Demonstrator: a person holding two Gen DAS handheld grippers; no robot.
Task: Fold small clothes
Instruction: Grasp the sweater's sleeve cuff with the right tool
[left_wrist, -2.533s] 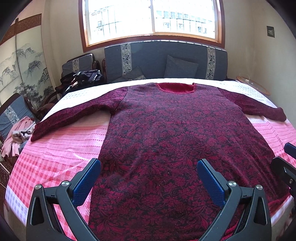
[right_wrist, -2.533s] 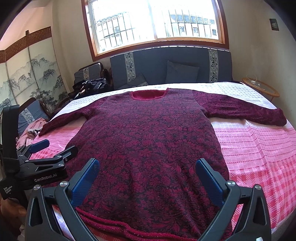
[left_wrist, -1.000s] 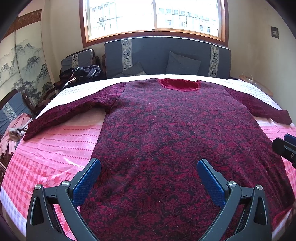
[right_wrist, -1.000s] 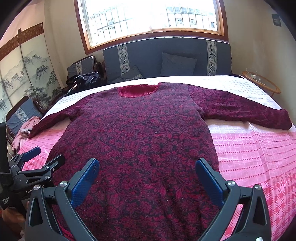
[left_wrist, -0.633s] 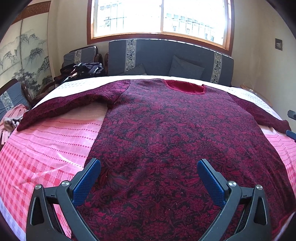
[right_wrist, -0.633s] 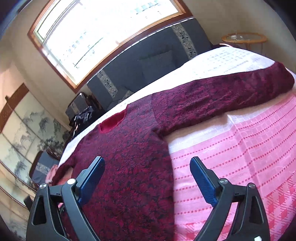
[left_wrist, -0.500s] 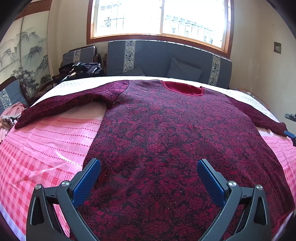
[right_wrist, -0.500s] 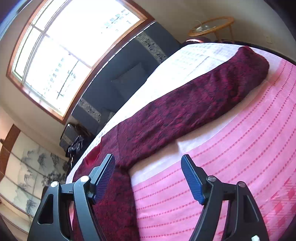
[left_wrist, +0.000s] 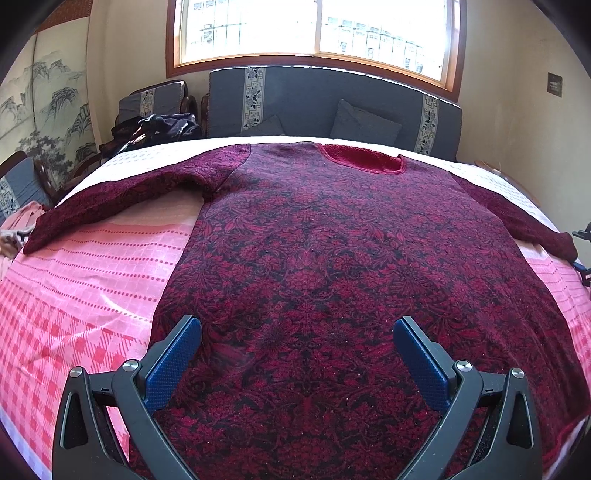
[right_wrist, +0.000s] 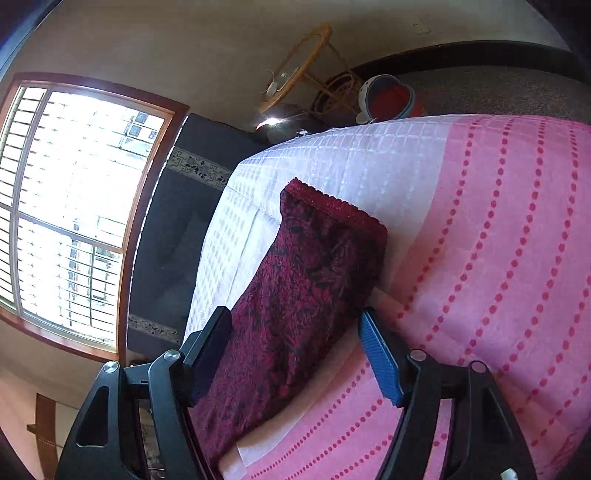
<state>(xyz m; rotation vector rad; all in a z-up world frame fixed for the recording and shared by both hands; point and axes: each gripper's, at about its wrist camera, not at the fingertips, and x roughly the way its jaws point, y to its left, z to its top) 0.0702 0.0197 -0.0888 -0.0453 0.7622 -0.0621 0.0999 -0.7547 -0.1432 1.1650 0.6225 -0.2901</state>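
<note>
A dark red floral sweater (left_wrist: 314, 240) lies flat, face up, on the pink and white bed cover (left_wrist: 92, 258), both sleeves spread out. My left gripper (left_wrist: 297, 325) hovers open over the sweater's lower body, nothing between its blue pads. My right gripper (right_wrist: 295, 315) is rolled onto its side at the far end of the right sleeve (right_wrist: 314, 258). Its jaws are closing, with the sleeve just behind the cuff lying between them. The pads sit at the sleeve's two edges and no squeeze shows. In the left wrist view only a sliver of the right gripper (left_wrist: 583, 254) shows beyond that cuff.
A grey-blue sofa (left_wrist: 314, 99) runs behind the bed under the window. A dark bag (left_wrist: 159, 125) lies on a chair at the back left, pink clothes (left_wrist: 14, 229) at the left edge. Off the bed's right corner stand a rattan table (right_wrist: 303, 62) and a red bucket (right_wrist: 388, 99).
My right gripper swung right from the sweater's body to the end of the right sleeve, rolled onto its side and narrowed its jaws around it. The left gripper barely shifted.
</note>
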